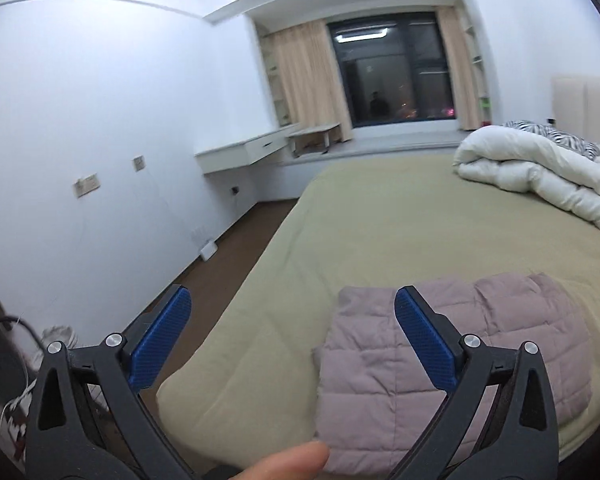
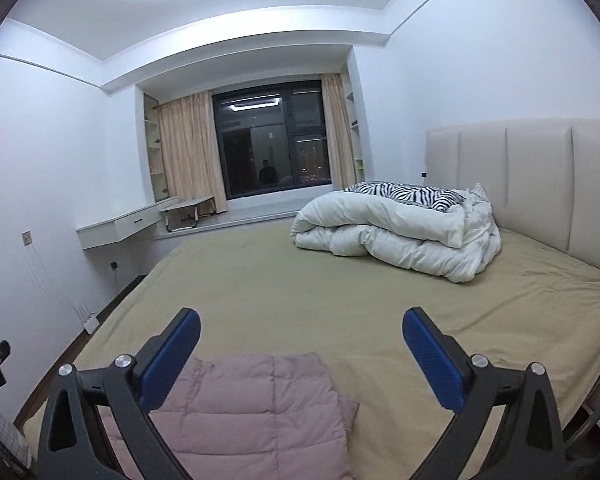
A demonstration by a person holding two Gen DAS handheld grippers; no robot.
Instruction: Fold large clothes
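Left gripper [image 1: 292,312]: jaws spread wide, nothing between the blue pads [image 1: 164,340], no cloth touching them. It hangs above the near corner of the bed, pointing slightly down toward the window. A fingertip [image 1: 292,460] of the person shows at the bottom edge of the left wrist view.

Right gripper [image 2: 300,336]: same state, jaws fully apart and empty, held above the bed and clear of the fabric.

Task item: pink quilted jacket [image 2: 236,412], lying flat on the olive bedsheet [image 2: 284,280] at the near edge of the bed, below both grippers. It reads as a compact rectangular bundle with layered edges, so I judge the fold complete or nearly so. Sleeves and collar are not distinguishable.

Further out: rolled white duvet [image 2: 396,236] with a zebra-print piece on top, well apart from the jacket, near the padded headboard [image 2: 540,184]. Dark window [image 2: 272,140] with beige curtains beyond; floating shelf on the left wall.

Risks, as judged:
- Puffy quilting may spring back and open the top layer, with nothing pressing it.
- Bundle sits close to the bed edge; a nudge from a descending finger could drag it off.
- Re-gripping one layer only would peel the fold apart.
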